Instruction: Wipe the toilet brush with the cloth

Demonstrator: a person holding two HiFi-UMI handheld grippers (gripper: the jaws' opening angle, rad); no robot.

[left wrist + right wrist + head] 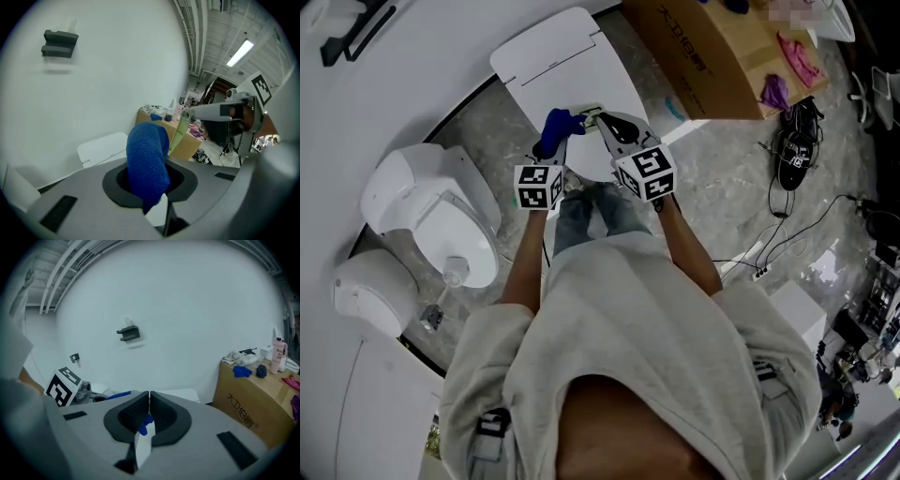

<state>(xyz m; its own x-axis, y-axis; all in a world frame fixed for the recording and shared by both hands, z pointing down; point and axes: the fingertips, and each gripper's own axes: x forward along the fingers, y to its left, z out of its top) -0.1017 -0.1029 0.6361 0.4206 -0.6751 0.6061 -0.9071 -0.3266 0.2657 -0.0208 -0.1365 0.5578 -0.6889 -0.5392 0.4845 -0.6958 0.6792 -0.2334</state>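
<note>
My left gripper [566, 131] [147, 176] is shut on a blue cloth [555, 128] [146, 159] that bulges up out of its jaws. The right gripper [600, 120] [149, 401] is close beside it, jaws shut. Seen from the left gripper view, the right gripper [188, 112] pinches the top of a flat pale green toilet brush handle [179, 133], which hangs down just behind the cloth. The brush's lower end is hidden. From the right gripper view, the left gripper [86, 394] and a strip of the cloth [119, 393] lie at the left.
A white toilet [441, 220] stands on the floor at the left, and a white panel [562, 61] lies beyond the grippers. A cardboard box [722, 52] with small items is at the right, with shoes [794, 150] and cables [769, 248] nearby. A dark bracket [58, 43] is on the wall.
</note>
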